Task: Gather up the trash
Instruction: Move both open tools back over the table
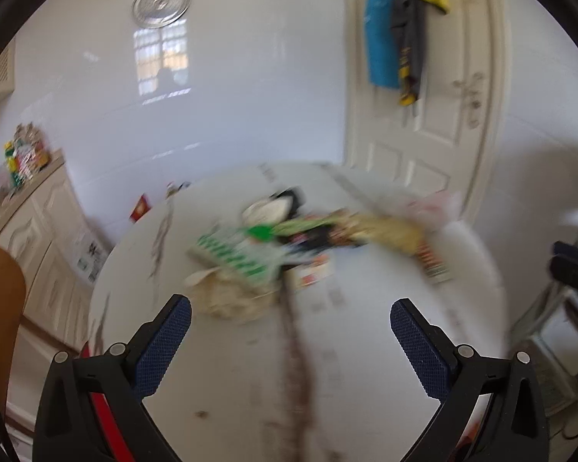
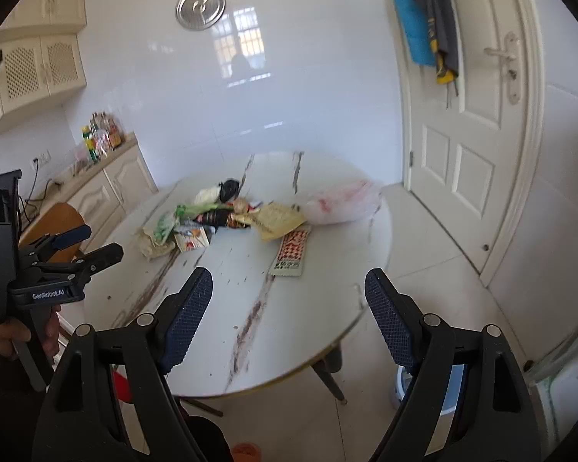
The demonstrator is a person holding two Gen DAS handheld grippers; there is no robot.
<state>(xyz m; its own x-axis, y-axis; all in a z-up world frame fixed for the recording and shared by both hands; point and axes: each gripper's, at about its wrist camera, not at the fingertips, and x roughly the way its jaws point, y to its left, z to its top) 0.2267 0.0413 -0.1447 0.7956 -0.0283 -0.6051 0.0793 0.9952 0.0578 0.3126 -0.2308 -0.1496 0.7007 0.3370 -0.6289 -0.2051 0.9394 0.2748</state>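
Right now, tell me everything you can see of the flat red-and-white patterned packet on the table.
The red-and-white packet lies flat on the round marble-look table, nearest the front edge, apart from the main trash heap. Long, rectangular, paper or card by its look; a red-and-white pattern above, a pale band with dark print below. Its top end meets the yellowish paper.

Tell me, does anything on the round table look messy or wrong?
Yes. A heap of trash, wrappers and crumpled paper, is strewn across the white table, with a plastic bag slumped beside it and a flattened packet lying apart.
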